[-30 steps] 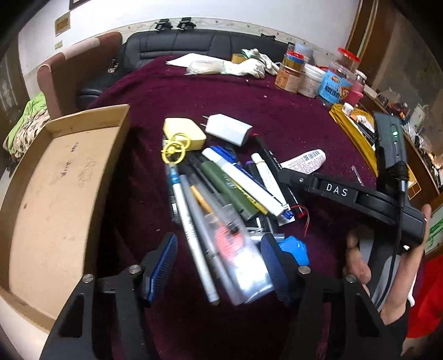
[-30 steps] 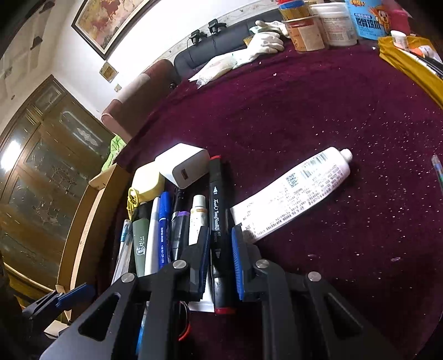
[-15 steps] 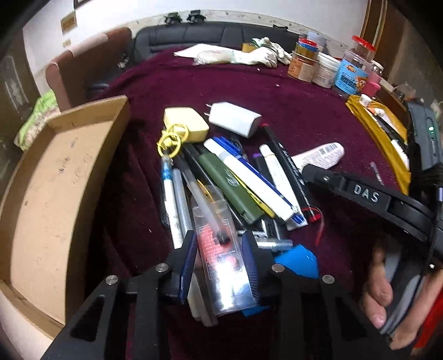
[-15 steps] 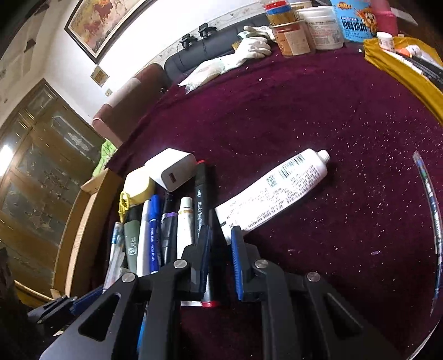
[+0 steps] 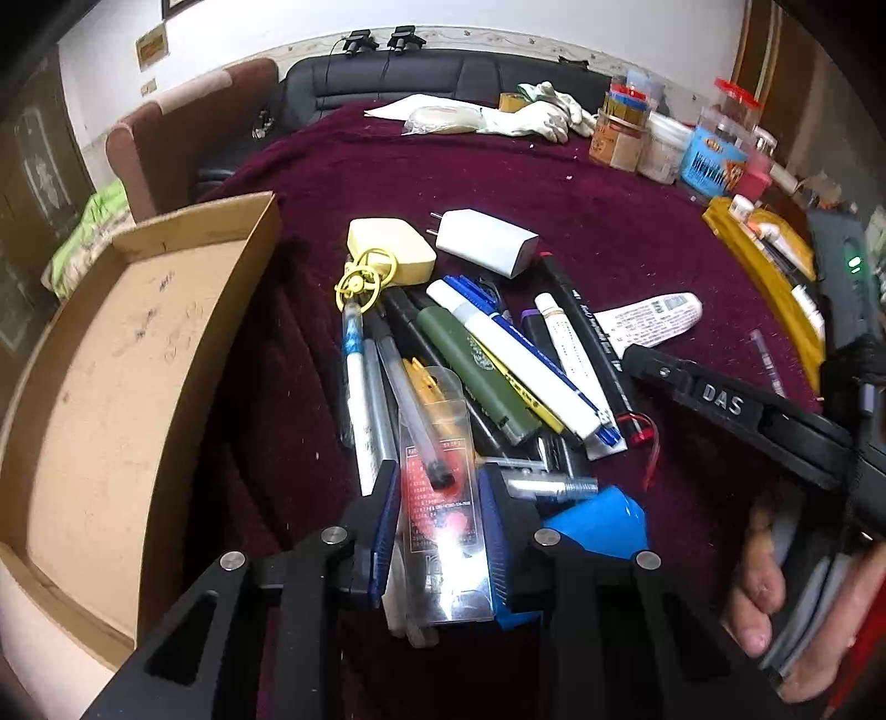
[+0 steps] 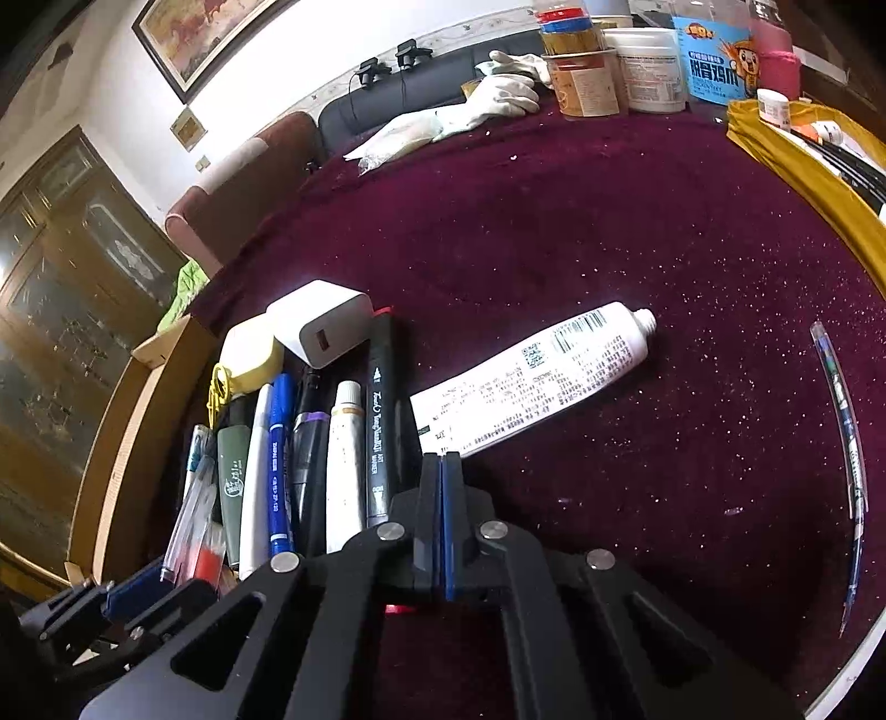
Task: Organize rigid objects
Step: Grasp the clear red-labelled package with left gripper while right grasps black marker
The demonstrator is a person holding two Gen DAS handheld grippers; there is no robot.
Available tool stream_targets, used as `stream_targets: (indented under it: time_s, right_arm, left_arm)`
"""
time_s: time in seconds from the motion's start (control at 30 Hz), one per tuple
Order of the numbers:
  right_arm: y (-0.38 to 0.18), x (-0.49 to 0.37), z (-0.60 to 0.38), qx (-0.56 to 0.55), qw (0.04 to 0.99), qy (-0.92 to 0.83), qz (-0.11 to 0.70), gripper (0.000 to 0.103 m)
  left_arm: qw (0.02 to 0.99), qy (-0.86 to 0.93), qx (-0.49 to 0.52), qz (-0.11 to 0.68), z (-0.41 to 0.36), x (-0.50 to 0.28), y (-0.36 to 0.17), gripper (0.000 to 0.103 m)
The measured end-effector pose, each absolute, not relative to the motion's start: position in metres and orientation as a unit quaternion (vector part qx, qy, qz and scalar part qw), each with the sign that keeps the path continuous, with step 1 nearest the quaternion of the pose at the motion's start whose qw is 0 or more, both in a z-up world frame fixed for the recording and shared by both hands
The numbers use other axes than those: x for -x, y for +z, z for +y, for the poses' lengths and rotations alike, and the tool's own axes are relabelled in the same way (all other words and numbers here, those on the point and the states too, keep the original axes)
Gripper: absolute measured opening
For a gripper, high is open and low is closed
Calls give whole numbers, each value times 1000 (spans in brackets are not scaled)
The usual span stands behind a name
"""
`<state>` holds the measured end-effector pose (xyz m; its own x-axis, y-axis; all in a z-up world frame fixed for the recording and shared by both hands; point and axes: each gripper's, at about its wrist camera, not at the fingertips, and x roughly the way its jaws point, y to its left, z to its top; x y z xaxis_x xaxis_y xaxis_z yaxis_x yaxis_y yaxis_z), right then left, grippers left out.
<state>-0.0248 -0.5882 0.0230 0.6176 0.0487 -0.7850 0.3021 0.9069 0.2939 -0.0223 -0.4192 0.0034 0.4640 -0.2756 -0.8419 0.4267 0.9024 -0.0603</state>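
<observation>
Clear plastic, a pen package (image 5: 440,515), sits pinched between our left gripper (image 5: 440,531) jaws, which are closing, at the near end of the pen pile on the maroon counter (image 6: 637,232). Our right gripper (image 6: 441,526) jaws are pressed together, empty, beside the black marker (image 6: 379,410).

This is looking like a lived-in home, most likely a sitting room: a black leather sofa (image 5: 443,77) and a brown armchair (image 5: 183,149) are standing along the far edge of a table draped in a maroon cloth (image 6: 609,232), and a framed painting (image 6: 205,33) is hanging on the white wall above them. A dark wooden cabinet with glass doors (image 6: 66,266) is filling the left side, while food jars and tubs (image 6: 637,66) (snack packaging among them) are crowding the table's far right corner beside a pair of work gloves (image 5: 531,119).
</observation>
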Motion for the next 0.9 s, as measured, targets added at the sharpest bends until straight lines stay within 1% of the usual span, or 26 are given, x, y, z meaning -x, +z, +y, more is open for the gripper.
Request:
stream_targets:
  time_s: [0.2,0.33,0.47,0.5,0.53,0.67,0.73,0.8,0.83,0.9]
  right_arm:
    - [21,20,-587,-185,883,-75,425,0]
    - [21,17,-583,-170,888,-77,420,0]
    - [19,17,-587,-179,890,-71,413,0]
    - [20,19,-588,-184,891,-72,409,2]
    - [19,20,-589,-189,893,-72,402,3]
    - [32,31,-591,-222,903,-43,365,3]
    - [33,24,-584,-225,898,-28,378,3]
    - [30,11,-574,-201,890,-35,408,4]
    - [31,6,-570,-182,891,-47,413,6]
    - [30,-2,-569,-166,883,-58,436,20]
  left_arm:
    - [842,-225,-21,490,-393,18,7,30]
    - [832,-246,-2,497,-384,18,5,30]
    - [828,-261,-1,497,-376,27,6,30]
    - [827,-265,-1,495,-373,30,7,30]
    - [827,-269,-1,494,-368,33,7,30]
    - [822,-281,22,495,-346,36,6,30]
    - [820,-279,22,499,-341,37,2,30]
    - [815,-284,27,504,-337,37,-2,30]
    - [814,-287,28,504,-335,37,-3,30]
    - [816,-285,27,501,-334,39,-4,30]
